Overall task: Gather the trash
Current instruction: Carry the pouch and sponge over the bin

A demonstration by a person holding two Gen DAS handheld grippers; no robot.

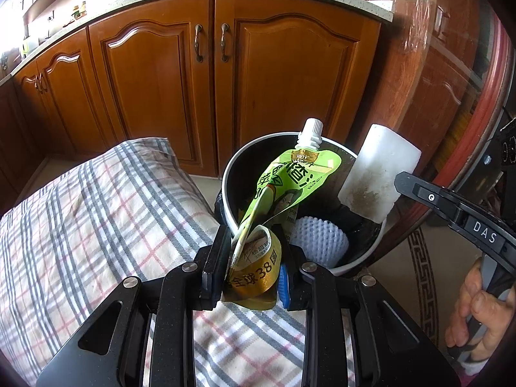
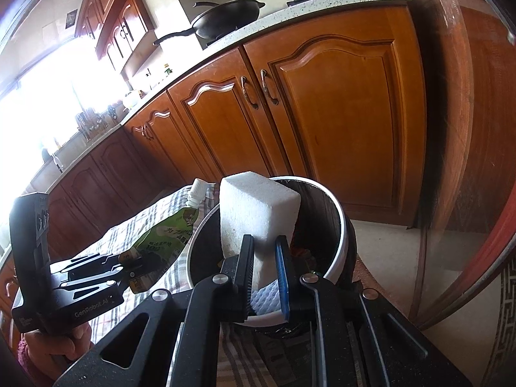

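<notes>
The left gripper (image 1: 254, 267) pinches a green pouch (image 1: 287, 187) over the bin (image 1: 342, 266) rim while the right gripper (image 2: 266, 277) clamps a white foam block (image 2: 254, 213) above it, so each should move well inside before letting go.

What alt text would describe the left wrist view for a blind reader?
The left hand-held gripper grips a green spout pouch over a round bin. At right, a white foam block is held above the bin; wooden cabinets stand behind.
</notes>
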